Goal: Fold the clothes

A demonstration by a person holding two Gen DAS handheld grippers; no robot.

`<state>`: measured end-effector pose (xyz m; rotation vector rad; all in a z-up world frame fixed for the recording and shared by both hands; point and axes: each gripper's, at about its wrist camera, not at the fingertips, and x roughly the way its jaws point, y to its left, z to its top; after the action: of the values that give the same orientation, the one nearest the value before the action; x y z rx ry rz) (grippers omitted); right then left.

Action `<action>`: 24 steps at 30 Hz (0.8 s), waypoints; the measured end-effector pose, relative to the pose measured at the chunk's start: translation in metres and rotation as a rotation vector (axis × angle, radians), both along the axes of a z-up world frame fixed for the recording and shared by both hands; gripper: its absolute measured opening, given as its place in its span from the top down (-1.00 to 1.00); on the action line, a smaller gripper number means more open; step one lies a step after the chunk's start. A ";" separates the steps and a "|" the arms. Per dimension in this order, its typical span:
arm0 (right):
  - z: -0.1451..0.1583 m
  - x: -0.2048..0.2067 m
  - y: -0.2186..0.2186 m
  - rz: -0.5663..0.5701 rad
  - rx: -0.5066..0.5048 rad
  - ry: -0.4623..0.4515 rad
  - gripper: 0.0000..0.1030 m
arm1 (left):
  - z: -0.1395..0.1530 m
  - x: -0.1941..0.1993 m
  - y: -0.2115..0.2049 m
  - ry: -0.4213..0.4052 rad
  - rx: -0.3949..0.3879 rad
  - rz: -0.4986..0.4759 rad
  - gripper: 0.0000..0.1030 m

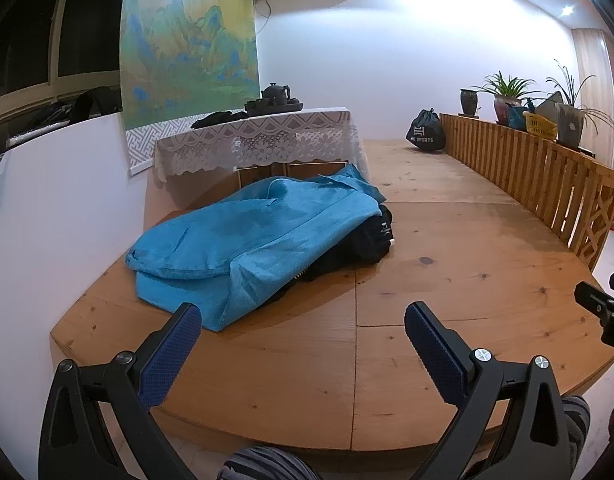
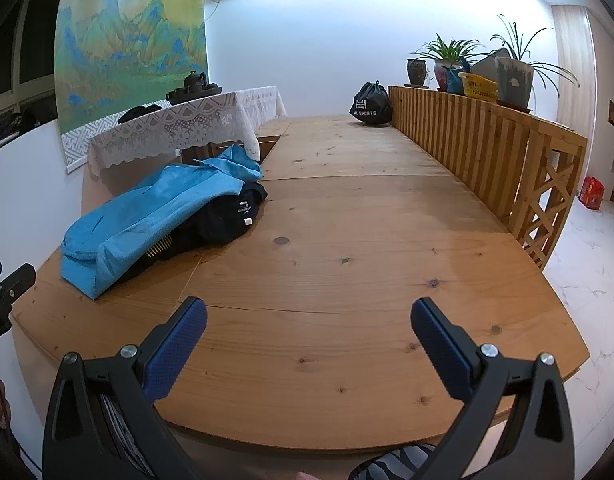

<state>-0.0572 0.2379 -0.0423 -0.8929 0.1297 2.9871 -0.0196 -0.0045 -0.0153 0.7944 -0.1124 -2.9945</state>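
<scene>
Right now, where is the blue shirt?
The blue shirt lies on the left side of the wooden platform, draped over some black clothes, just in front of the lace-covered table.

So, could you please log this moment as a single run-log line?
left gripper: open, empty | right gripper: open, empty | blue garment: draped over black clothes on wooden platform, untouched | fold: not started

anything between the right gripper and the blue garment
Nothing: in the right wrist view only bare wooden platform lies between the open right gripper and the blue garment.
</scene>
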 end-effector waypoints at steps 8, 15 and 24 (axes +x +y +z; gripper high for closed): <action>-0.006 -0.011 -0.002 -0.003 0.011 -0.022 -1.00 | -0.005 -0.024 -0.007 -0.019 0.015 0.016 -0.99; -0.007 -0.021 -0.003 -0.007 0.015 -0.028 -1.00 | 0.001 -0.041 -0.014 -0.002 0.035 0.034 -0.99; -0.013 -0.039 -0.008 0.000 0.025 -0.045 -1.00 | -0.003 -0.063 -0.020 -0.012 0.106 0.007 -0.99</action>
<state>-0.0963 0.2301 -0.0557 -0.9568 0.0907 2.9591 -0.0827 -0.0249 -0.0182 0.8209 0.0488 -3.0110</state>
